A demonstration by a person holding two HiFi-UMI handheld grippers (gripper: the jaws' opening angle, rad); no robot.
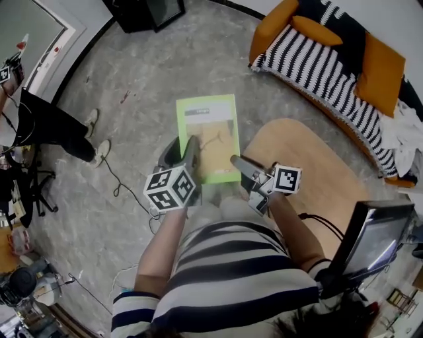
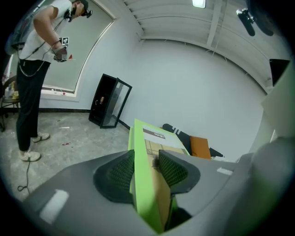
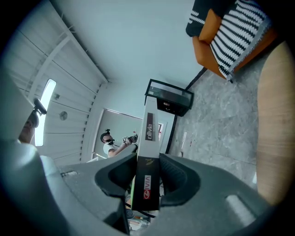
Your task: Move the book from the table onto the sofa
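A green book point(image 1: 208, 135) hangs flat in the air over the grey floor, held at its near edge from both sides. My left gripper point(image 1: 188, 150) is shut on its left near corner, and in the left gripper view the pads press both covers of the book point(image 2: 140, 184). At the right near corner my right gripper point(image 1: 238, 162) is shut on the book, whose edge point(image 3: 148, 138) stands between the jaws. The orange sofa point(image 1: 370, 63) with a striped blanket is at the upper right. The round wooden table point(image 1: 310, 171) lies just right of the book.
Another person point(image 1: 46, 125) stands at the left with grippers. A black cabinet point(image 1: 152, 10) stands at the far wall. A monitor point(image 1: 370, 237) is at the lower right. A cable point(image 1: 115, 185) runs over the floor. A white cloth point(image 1: 403, 135) lies on the sofa's right end.
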